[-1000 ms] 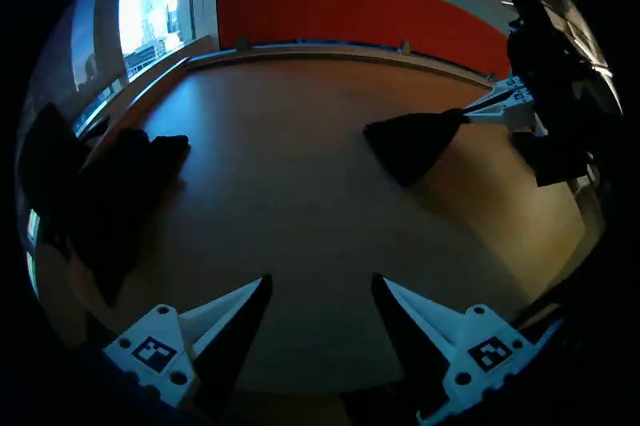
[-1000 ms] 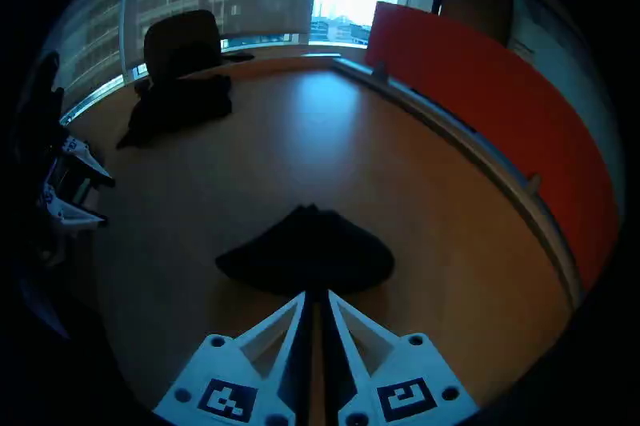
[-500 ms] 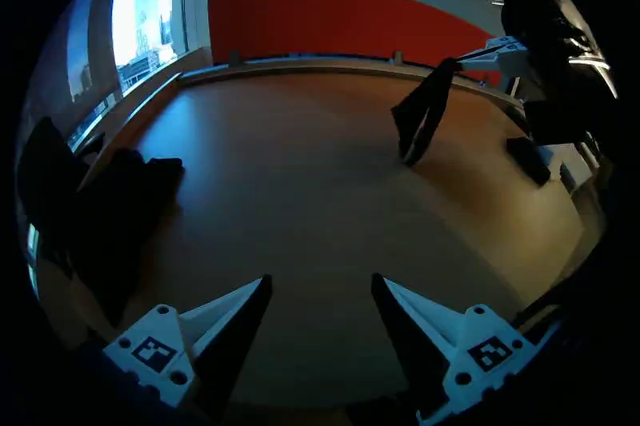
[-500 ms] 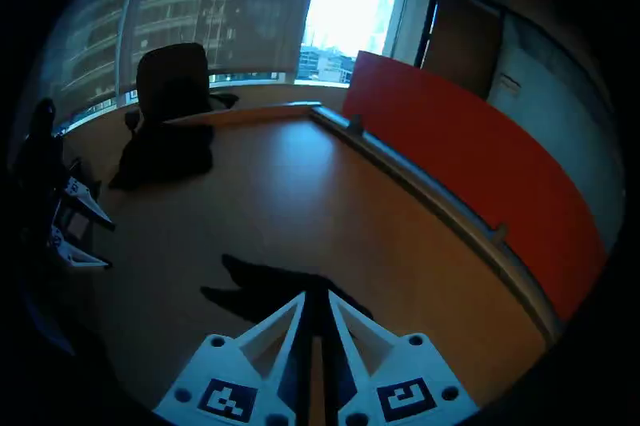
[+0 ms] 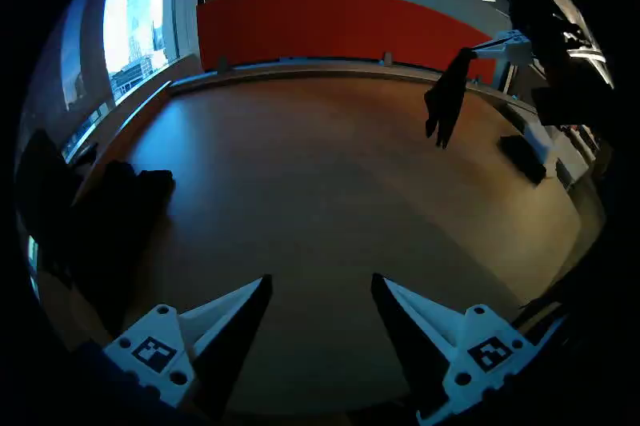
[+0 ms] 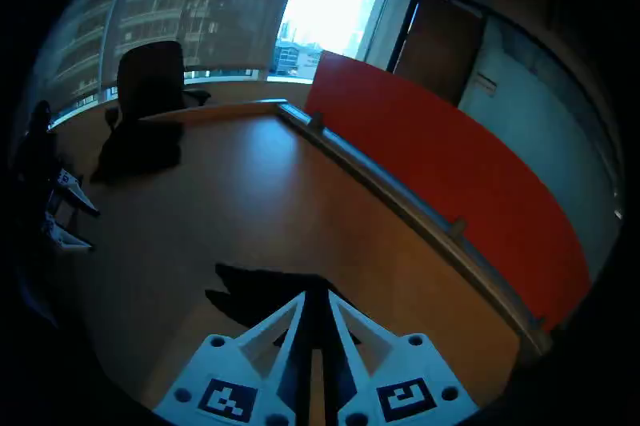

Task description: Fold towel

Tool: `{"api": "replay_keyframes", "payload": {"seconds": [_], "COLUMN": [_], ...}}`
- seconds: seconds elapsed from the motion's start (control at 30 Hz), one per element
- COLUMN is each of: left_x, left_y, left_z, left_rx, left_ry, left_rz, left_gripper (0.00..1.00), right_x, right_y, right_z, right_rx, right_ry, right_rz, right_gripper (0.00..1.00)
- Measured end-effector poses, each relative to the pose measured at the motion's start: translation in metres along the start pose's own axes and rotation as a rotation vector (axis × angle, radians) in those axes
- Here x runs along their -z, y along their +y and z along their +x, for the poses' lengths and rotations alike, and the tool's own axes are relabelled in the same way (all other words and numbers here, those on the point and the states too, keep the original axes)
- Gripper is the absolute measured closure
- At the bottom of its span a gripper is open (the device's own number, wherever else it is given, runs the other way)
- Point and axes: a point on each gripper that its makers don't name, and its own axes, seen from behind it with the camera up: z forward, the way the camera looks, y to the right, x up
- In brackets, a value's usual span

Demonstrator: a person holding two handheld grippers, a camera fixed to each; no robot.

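A dark towel hangs limp in the air over the far right of the wooden table. My right gripper pinches its top edge. In the right gripper view the right gripper is shut on the towel, which drapes darkly below the fingertips. My left gripper stands open low over the table's near edge with nothing between its fingers. It also appears at the far left of the right gripper view as the left gripper.
A heap of dark cloth lies on the table's left end, beside an office chair. A red partition runs along the table's far edge. A small dark object sits at the right. Windows lie beyond.
My right gripper has risen with the towel, which left the table and now hangs free in the air. The left gripper has stayed open and nearly still.
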Motion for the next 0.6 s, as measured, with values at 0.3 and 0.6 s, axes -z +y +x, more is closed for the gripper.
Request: {"api": "replay_keyframes", "payload": {"seconds": [0.3, 0.6], "left_x": [-0.003, -0.005], "left_y": [0.011, 0.02], "left_z": [-0.001, -0.003], "left_rx": [-0.006, -0.018], "left_ry": [-0.012, -0.03], "left_rz": [-0.009, -0.014], "left_gripper": [0.08, 0.08], "right_x": [0.022, 0.046], "right_y": [0.042, 0.087], "right_z": [-0.026, -0.059], "right_rx": [-0.041, -0.069], "right_ry": [-0.026, -0.062], "right_rz": [-0.039, -0.088], "right_gripper": [0.95, 0.95]}}
